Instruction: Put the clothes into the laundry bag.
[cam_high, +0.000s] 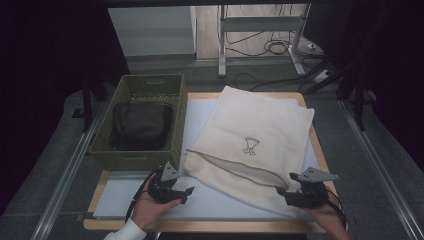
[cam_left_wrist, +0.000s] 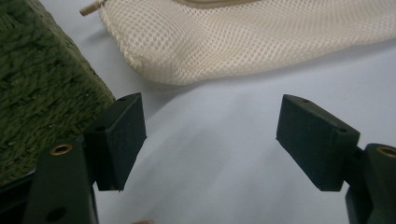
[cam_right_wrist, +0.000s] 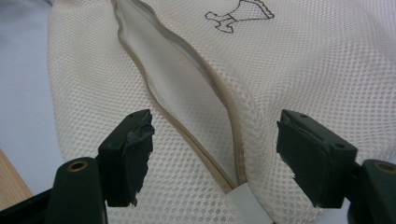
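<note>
Hands (cam_high: 150, 202) low, hand-held grippers (cam_high: 187, 192) agape.

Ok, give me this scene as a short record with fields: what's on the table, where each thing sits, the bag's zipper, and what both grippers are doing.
surface: table with a pale mat
mesh bag: cream mesh bag lying flat, centre to right, small line drawing on top
zipper: open, gaping along the near edge
basket: green woven basket at left, beside the bag
basket contents: dark folded item
left gripper: open, over bare mat near the basket, holding nothing
right gripper: open, at the bag's near right corner, fingers either side of the zipper's end
</note>
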